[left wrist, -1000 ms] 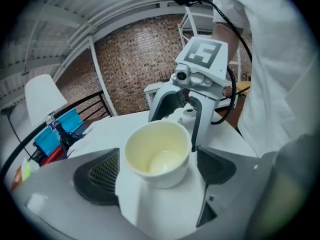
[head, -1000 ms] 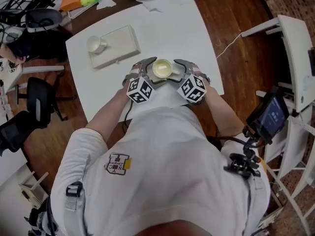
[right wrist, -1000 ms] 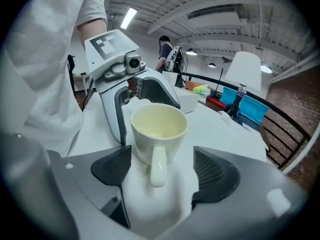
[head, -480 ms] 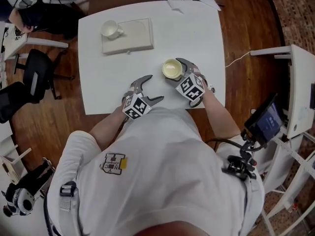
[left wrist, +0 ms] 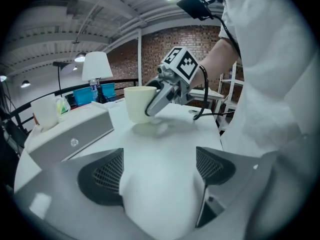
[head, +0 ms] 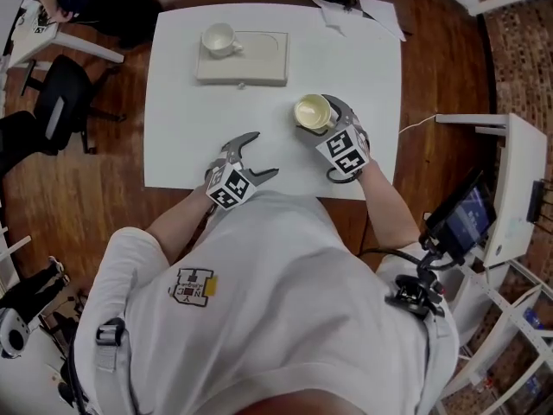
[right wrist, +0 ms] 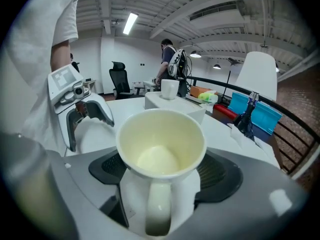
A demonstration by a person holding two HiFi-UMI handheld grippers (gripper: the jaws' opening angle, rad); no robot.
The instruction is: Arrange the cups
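The right gripper (head: 316, 114) seems to pinch the cream ceramic cup (right wrist: 160, 149), with the pale rectangular tray (head: 259, 59) up-table to its left; the left gripper (head: 262, 156) gapes empty.

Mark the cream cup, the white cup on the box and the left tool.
cream cup (head: 312, 112): head view, inside of its bowl.
white cup (head: 219, 37): head view, its open mouth.
left tool (head: 264, 155): head view, midway between its fingertips.

White short-sleeved T-shirt (head: 285, 309); small printed emblem (head: 197, 285), yellow patch, on chest. Black strap buckle (head: 108, 331) left of emblem. Left gripper (head: 259, 156), right gripper (head: 316, 115) above emblem: grey curved jaws, black mesh pads (left wrist: 102, 176), white cubes (head: 229, 187) with black square markers.
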